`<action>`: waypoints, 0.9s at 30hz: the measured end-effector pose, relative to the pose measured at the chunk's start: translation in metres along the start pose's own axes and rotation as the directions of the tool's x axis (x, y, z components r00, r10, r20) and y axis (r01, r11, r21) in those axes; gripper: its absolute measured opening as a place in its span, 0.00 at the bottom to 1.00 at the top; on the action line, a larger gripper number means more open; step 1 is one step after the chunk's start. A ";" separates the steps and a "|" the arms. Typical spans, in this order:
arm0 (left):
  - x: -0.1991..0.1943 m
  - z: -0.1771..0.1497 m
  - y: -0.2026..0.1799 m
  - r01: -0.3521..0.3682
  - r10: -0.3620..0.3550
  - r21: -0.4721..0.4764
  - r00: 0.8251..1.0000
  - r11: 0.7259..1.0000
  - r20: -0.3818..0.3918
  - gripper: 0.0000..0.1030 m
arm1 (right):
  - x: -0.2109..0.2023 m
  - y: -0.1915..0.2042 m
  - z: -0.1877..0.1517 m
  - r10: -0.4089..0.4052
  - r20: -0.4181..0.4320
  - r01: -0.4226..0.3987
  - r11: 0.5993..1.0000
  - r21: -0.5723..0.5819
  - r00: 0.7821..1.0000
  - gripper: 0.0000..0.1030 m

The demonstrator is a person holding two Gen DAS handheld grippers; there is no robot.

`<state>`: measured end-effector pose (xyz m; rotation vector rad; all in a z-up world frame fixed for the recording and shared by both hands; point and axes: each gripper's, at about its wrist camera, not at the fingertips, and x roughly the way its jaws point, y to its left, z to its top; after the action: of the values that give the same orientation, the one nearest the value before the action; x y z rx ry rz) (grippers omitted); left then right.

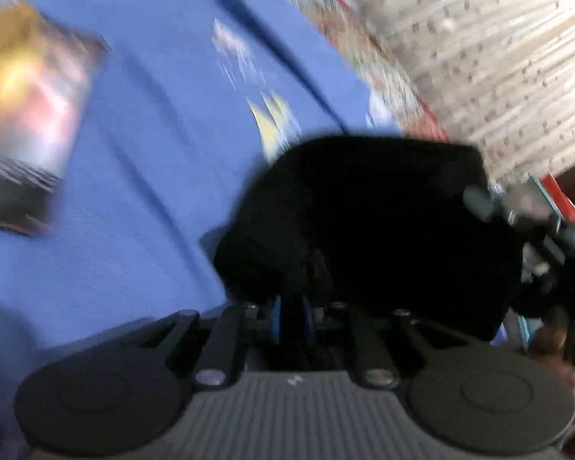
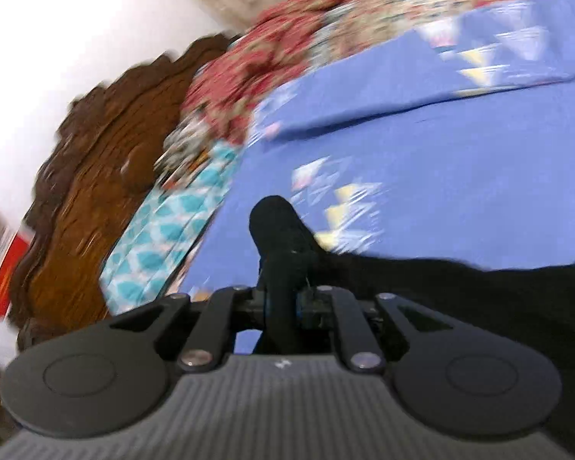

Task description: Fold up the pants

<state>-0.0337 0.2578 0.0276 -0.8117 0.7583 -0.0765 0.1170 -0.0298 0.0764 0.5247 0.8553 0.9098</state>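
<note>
Both grippers are clamped on the black pants [image 1: 364, 230], which lie on a bed under a blue sheet [image 1: 134, 191].

The left gripper [image 1: 292, 306] has its fingers drawn nearly together, with dark cloth pinched between the blue pads. The bulk of the pants bunches up just ahead of those fingers and spreads off to their right. At the far right of that heap the other tool reaches in, held by a hand [image 1: 556, 349]. Well off to the left of the fingers lies a blurred, flat, colourful packet [image 1: 30, 115].

The right gripper [image 2: 281, 299] is likewise closed on the pants [image 2: 479, 299]. A rounded fold of black cloth pokes out just beyond its fingertips, and the rest trails away to the right of the fingers across the sheet [image 2: 441, 153]. Ahead and to the left of those fingers sit a teal-patterned cloth [image 2: 161, 237], a red floral cover [image 2: 268, 69] and a carved wooden headboard [image 2: 96, 176].

Both views are smeared by motion.
</note>
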 end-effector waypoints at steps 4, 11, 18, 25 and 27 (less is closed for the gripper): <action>-0.047 -0.012 0.028 0.020 -0.017 -0.088 0.999 0.996 0.033 0.10 | 0.022 0.033 -0.033 0.096 -0.112 -0.109 0.987 -0.120 0.989 0.14; -0.068 -0.052 0.063 -0.067 0.063 -0.154 0.998 0.986 -0.030 0.16 | 0.085 0.033 -0.114 0.024 -0.348 -0.093 0.979 -0.184 0.937 0.27; -0.090 -0.007 0.049 -0.056 0.067 -0.097 0.992 0.994 0.106 0.39 | 0.056 0.046 -0.093 0.121 -0.281 -0.180 0.964 -0.193 0.952 0.58; 0.004 0.043 -0.006 -0.092 0.097 0.158 0.995 0.983 -0.025 0.85 | -0.016 0.018 -0.105 -0.039 -0.141 0.001 0.966 -0.260 0.989 0.57; 0.033 0.041 -0.012 -0.071 0.090 0.188 0.992 0.980 -0.091 0.24 | -0.029 -0.001 -0.119 -0.093 -0.144 0.059 0.972 -0.228 0.985 0.57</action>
<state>0.0195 0.2642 0.0347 -0.6034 0.8633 -0.1132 0.0100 -0.0494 0.0201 0.2271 0.8927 0.9706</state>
